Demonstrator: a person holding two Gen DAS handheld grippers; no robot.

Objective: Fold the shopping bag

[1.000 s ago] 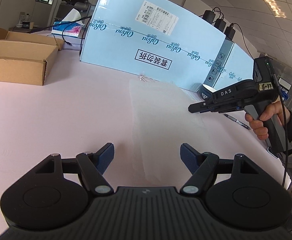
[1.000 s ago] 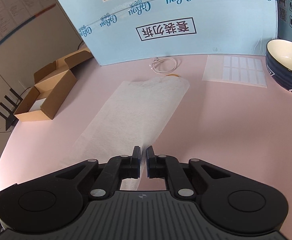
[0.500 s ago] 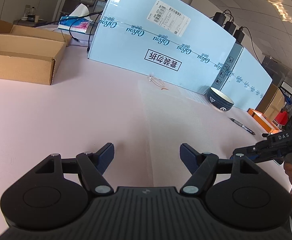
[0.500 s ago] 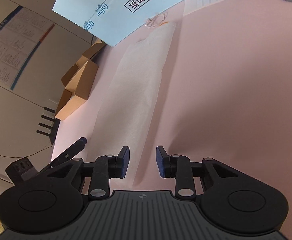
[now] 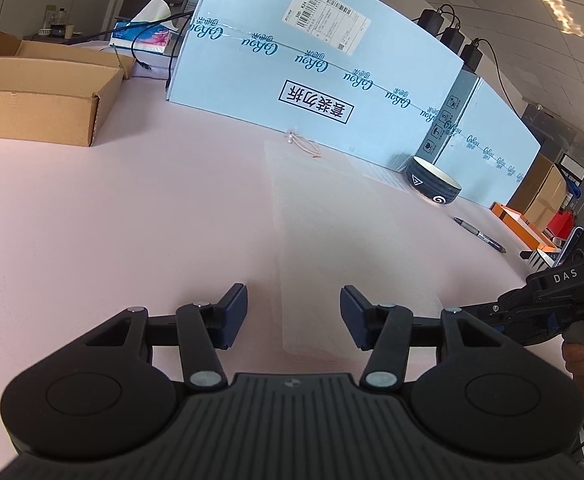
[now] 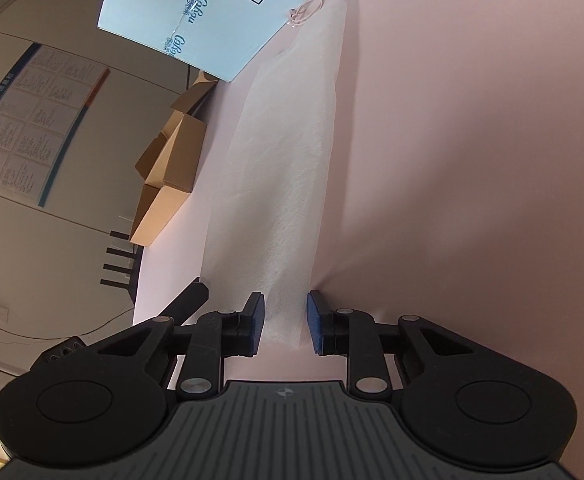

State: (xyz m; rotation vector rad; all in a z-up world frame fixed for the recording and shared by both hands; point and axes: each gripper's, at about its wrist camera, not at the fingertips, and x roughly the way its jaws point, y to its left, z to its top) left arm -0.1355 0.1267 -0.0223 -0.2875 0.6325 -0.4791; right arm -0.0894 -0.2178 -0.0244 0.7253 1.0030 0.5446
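Item: shopping bag [image 5: 316, 240], white, thin non-woven fabric with a fine pebbled texture, semi-translucent. It lies flat on the pink surface [image 5: 131, 220] as one long narrow strip, running straight away from both claws; the drawstring cord [image 5: 304, 145] sits at its far end.

Progress, as judged: the bag looks already narrowed lengthwise into a strip; the folding along its length is not yet done, so the task is perhaps midway.

Left claw [image 5: 294, 316]: jaws closing but well apart, nothing pressed. The bag's near left edge lies between them, below.

Right claw [image 6: 283, 322]: jaws closing, narrower gap. The bag's near right corner lies between the blue pads [image 6: 256, 322], which do not yet pinch it. The fabric edge stands slightly raised beside the right pad.

Surroundings: light blue printed carton [image 5: 312, 76], rigid and glossy, beyond the bag's far end; open brown cardboard box [image 5: 39, 96] far left of the left claw; dark glazed bowl [image 5: 434, 185] and pen [image 5: 480, 235] to its right.
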